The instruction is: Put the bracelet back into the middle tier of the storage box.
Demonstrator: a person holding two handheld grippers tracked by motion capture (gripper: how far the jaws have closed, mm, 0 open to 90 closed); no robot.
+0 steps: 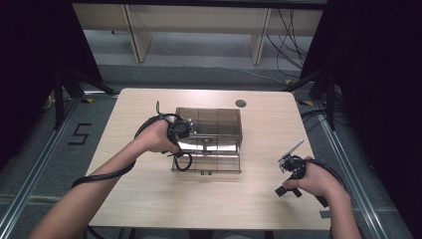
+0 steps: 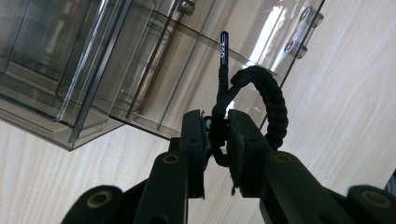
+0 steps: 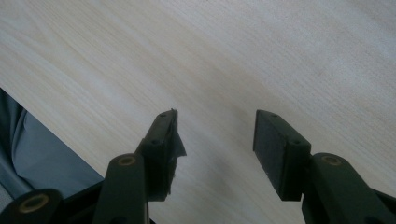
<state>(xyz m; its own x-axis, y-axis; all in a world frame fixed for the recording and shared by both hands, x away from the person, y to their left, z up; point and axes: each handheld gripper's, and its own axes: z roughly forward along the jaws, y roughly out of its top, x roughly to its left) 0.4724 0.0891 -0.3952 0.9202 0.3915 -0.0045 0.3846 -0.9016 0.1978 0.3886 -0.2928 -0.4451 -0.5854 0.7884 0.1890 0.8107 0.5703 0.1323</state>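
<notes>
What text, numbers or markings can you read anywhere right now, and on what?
"5": black tape figure on the grey floor left of the light wooden table.
Unreadable: tiny white print on the thin black tip above the black braided cord loop clamped in the left gripper, beside the clear smoky plastic organiser box.

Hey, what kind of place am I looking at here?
Probably a lab recording booth, not a home: black curtains flank a lone wooden table, loose cables cross the floor, and a taped floor marking sits beside it. A clear plastic organizer stands on the table.
</notes>
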